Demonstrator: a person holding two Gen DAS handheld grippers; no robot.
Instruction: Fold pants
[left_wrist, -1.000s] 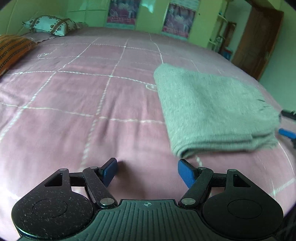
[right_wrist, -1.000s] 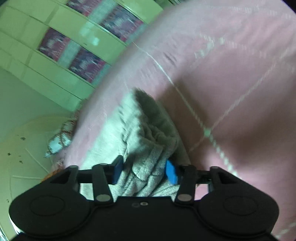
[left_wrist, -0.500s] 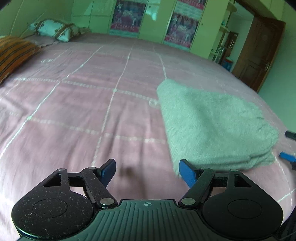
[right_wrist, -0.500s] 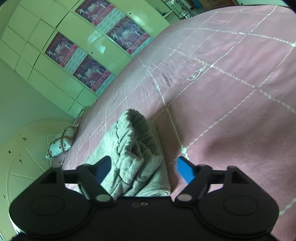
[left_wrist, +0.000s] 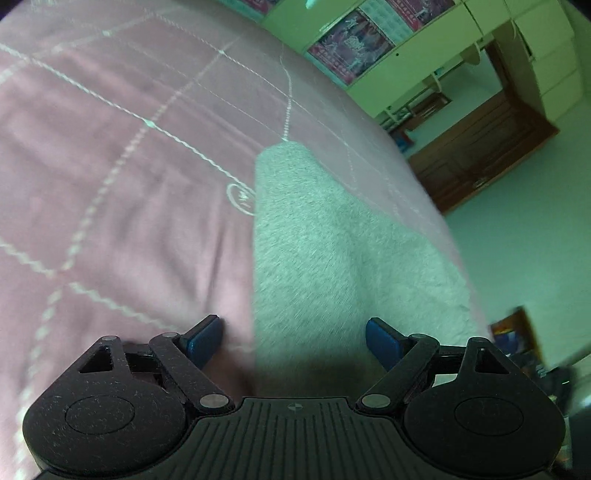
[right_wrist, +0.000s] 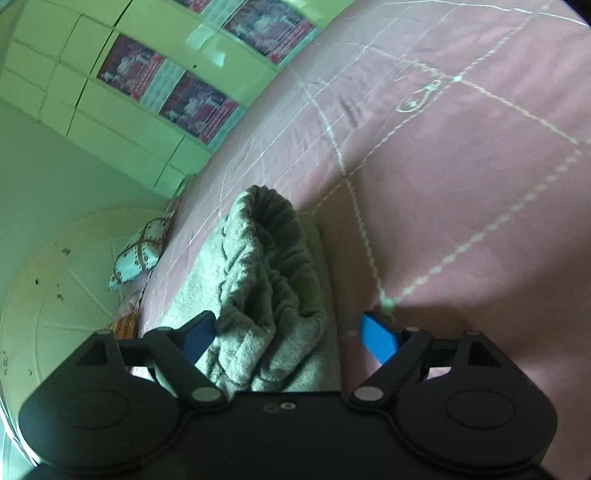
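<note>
1. The left gripper has rolled and swung toward the folded grey pants since a second ago: then the fold lay off to its right, now the fold's left edge runs between the blue pads. Its jaws have just been opening and stand wide, gripping nothing.
2. The right gripper pinched the bunched waistband a second ago; its jaws have just been opening and now stand wide, the left pad just beside the cloth, the right pad clear of it.
3. The pants lie folded on the pink bedspread, close to the bed's edge on the side of the wooden door.
4. Left of the fold, the left wrist view shows broad bare bedspread; right of it only a narrow strip before the bed drops to the floor.
5. In the right wrist view, open bedspread spreads right of the waistband; a patterned pillow sits far off at the left.
</note>
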